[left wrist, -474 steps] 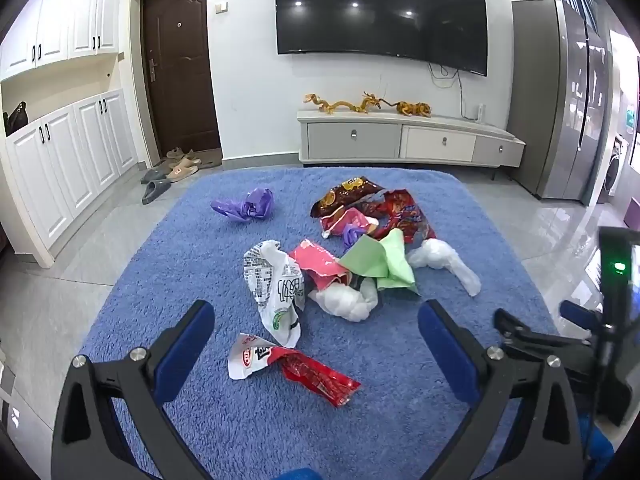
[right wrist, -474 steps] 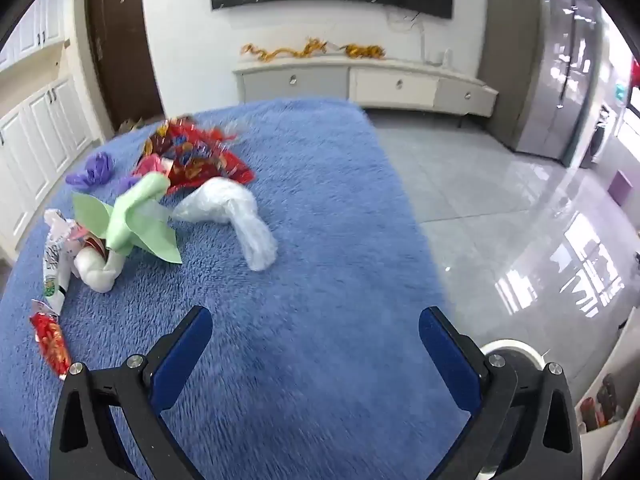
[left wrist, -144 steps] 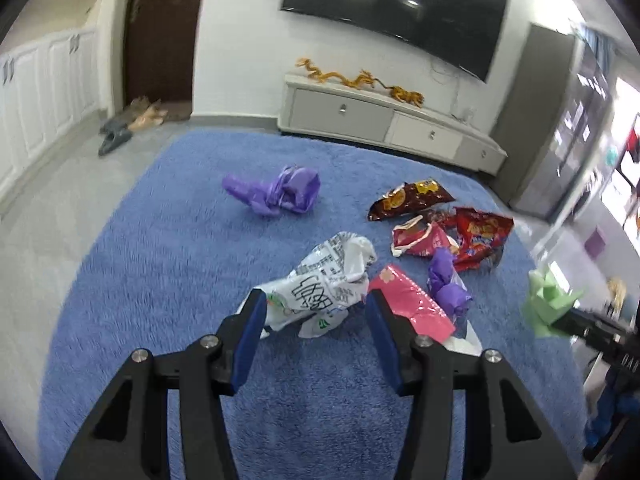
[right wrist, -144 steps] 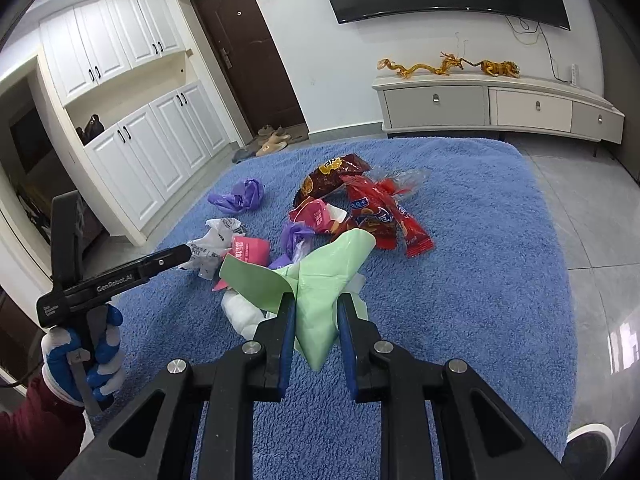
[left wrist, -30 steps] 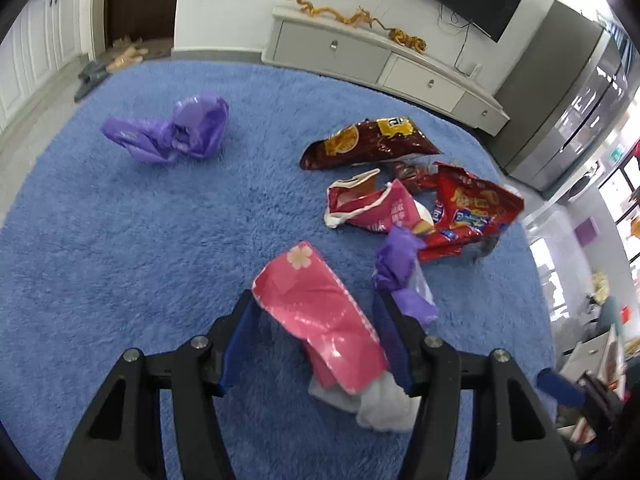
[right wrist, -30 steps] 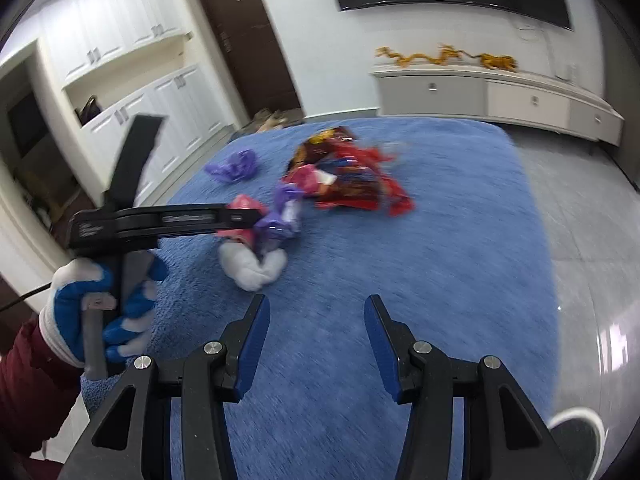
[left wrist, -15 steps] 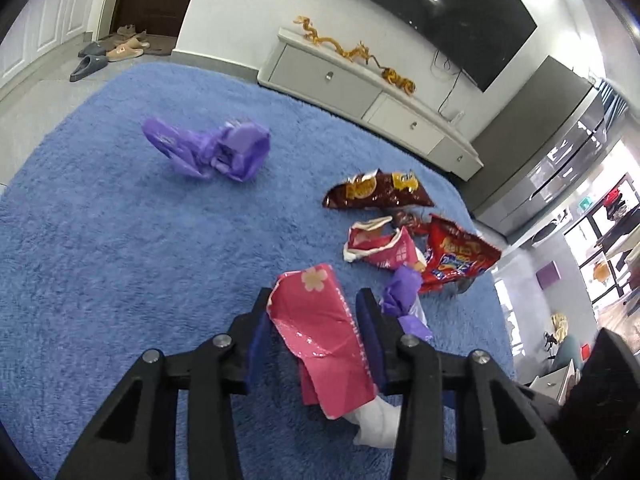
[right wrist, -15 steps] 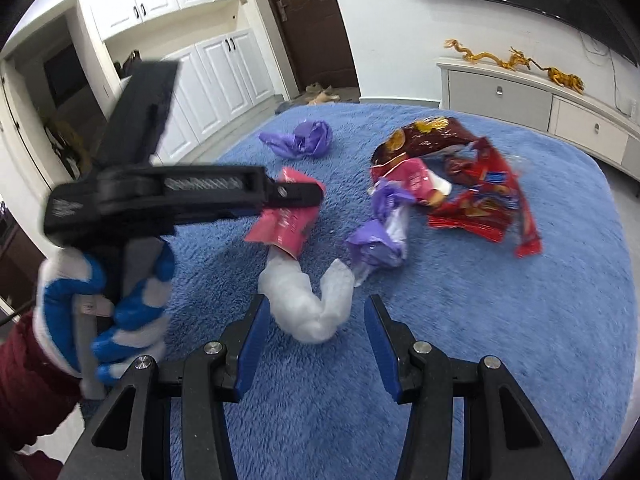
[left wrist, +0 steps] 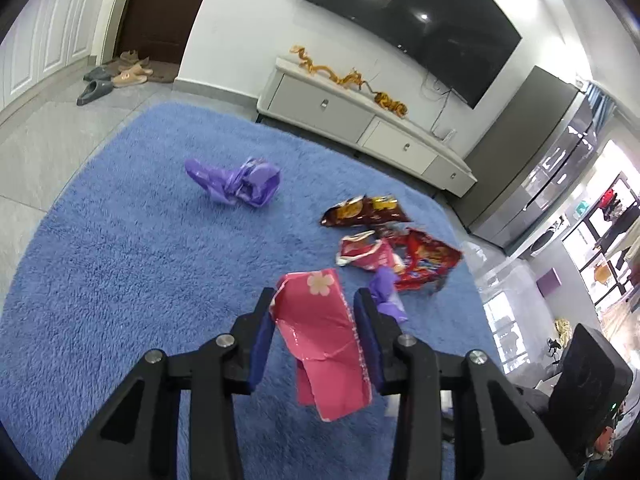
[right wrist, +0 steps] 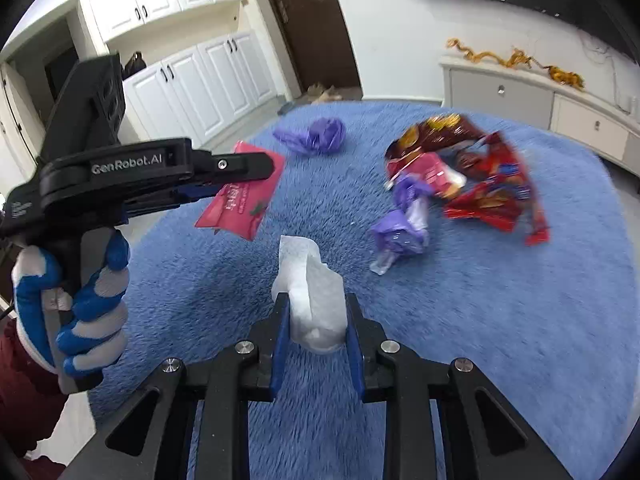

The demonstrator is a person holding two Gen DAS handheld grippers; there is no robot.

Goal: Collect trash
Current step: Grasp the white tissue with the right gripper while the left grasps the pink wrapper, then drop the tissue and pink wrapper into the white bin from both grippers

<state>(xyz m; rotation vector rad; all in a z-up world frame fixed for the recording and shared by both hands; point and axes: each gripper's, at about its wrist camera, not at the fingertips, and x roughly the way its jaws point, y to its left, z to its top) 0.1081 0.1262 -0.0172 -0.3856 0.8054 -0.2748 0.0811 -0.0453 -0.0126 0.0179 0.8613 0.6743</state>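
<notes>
My left gripper (left wrist: 314, 300) is shut on a pink flowered wrapper (left wrist: 324, 332) and holds it above the blue rug (left wrist: 120, 264); the wrapper also shows in the right wrist view (right wrist: 244, 200) with the left gripper (right wrist: 268, 168). My right gripper (right wrist: 314, 304) is shut on a crumpled white bag (right wrist: 314, 300) just above the rug (right wrist: 500, 320). Other trash lies on the rug: a purple bag (left wrist: 240, 184), a brown snack bag (left wrist: 364, 212), red wrappers (left wrist: 424, 260) and a small purple bag (right wrist: 404, 220).
A grey TV cabinet (left wrist: 360, 120) stands along the far wall under a wall TV (left wrist: 404, 28). White cupboards (right wrist: 192, 80) and a dark door (right wrist: 312, 20) are on the left. Slippers (left wrist: 112, 76) lie by the door. A grey fridge (left wrist: 532, 160) stands on the right.
My right gripper has closed on the white bag and lifted it. My left gripper has raised the pink wrapper a little higher off the rug.
</notes>
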